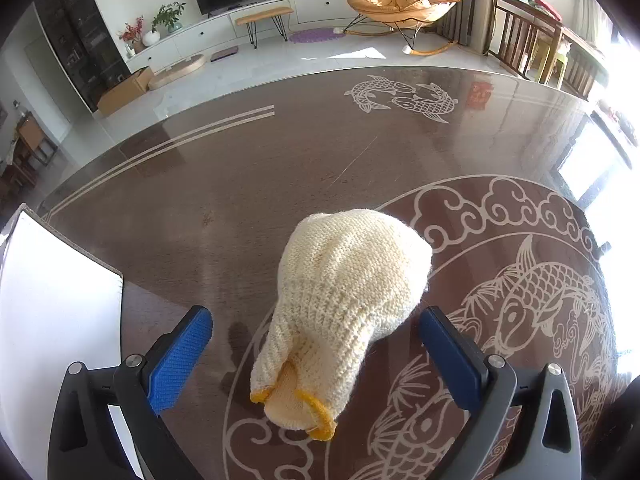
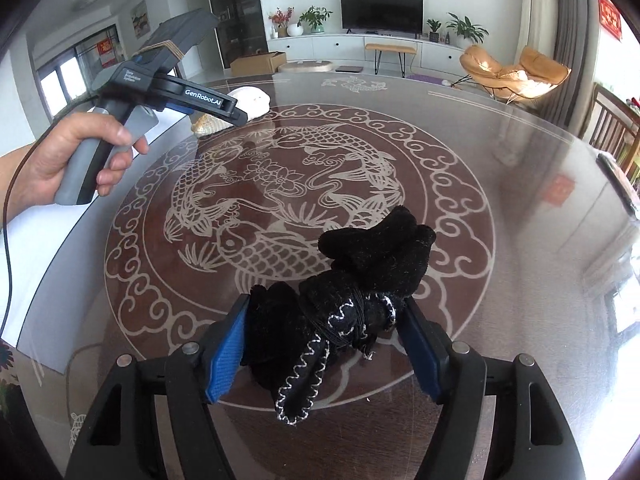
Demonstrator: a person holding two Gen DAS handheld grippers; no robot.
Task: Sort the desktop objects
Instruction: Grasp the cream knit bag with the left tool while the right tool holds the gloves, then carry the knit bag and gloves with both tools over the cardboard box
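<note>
Gloves lie on the glass-topped table (image 2: 500, 152): a cream glove (image 1: 344, 304) sits between the left gripper's (image 1: 316, 356) spread fingers, untouched, near the white sheet (image 1: 52, 300) at the table's edge. The black glove bundle (image 2: 352, 292) rests between the right gripper's (image 2: 324, 344) parted pads.

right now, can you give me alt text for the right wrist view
A bundle of black gloves lies on a round glass table between the right gripper's blue pads: the left pad touches it, the right stands just clear. At upper left a hand holds the other gripper over a cream glove by the far edge.
</note>
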